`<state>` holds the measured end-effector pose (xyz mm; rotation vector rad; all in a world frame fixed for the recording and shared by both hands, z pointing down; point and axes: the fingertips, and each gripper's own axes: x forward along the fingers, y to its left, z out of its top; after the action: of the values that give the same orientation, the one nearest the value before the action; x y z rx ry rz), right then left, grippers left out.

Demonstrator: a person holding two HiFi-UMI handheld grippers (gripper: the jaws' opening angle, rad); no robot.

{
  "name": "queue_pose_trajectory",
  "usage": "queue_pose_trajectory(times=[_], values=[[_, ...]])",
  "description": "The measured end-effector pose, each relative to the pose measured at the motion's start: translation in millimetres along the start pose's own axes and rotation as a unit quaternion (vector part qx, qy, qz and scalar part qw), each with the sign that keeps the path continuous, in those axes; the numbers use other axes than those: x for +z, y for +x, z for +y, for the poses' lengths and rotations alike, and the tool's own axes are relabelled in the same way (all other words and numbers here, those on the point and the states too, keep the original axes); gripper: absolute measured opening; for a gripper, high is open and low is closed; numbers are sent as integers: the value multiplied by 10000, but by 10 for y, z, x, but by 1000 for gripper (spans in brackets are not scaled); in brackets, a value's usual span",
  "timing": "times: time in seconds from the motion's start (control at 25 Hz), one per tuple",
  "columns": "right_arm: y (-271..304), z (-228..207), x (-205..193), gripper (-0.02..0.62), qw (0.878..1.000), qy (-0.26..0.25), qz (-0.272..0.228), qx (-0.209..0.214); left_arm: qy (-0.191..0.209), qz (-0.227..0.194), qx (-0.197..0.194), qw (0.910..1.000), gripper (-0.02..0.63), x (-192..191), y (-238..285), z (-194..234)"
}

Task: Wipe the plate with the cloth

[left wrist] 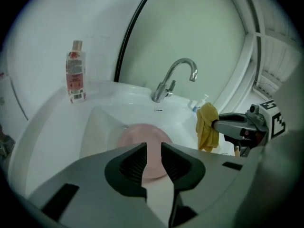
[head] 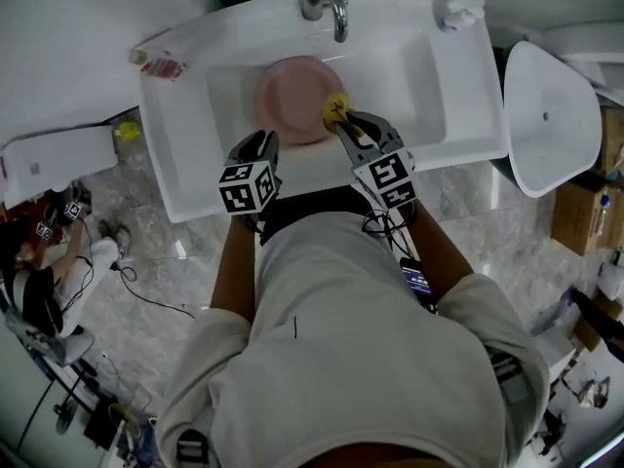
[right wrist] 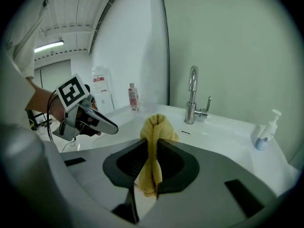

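Hovering cloth (head: 336,108) by plate (head: 291,96).
Your right hand-held gripper's (right wrist: 152,146) pinched fold could tug free; left hand-held gripper (left wrist: 153,148), narrowly parted, steadies nothing.

No text legible; bottle (left wrist: 75,71) red label seemingly printed, too blurred to read.

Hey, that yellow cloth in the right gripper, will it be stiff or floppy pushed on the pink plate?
Probably floppy: the yellow cloth hangs in limp folds from the right gripper. Likely light: one pinch holds it; should mould to the pink plate.
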<state>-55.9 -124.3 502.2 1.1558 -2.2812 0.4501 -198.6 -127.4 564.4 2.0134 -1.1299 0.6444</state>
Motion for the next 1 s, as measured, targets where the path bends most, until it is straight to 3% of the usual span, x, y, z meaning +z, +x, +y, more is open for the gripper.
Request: queue_pose_trajectory(times=[0.16,0.44,0.6,1.0], values=[[371,-98,-95,61,9989,-170,80,419,-175,450,361,9982,106,-121,351,295],[797,-202,-287,61,9969,-139,212,739,-621,1186,807,9877,106,-403,895,725],[896,-254,-322,61,9961,-146,273,832,-724,1407,1105,9812,106,-488,1122,941],[1063,-253,-457,61,9951,-42,477,860,-819,1782,1314,9717,107,-668,1417,1221]])
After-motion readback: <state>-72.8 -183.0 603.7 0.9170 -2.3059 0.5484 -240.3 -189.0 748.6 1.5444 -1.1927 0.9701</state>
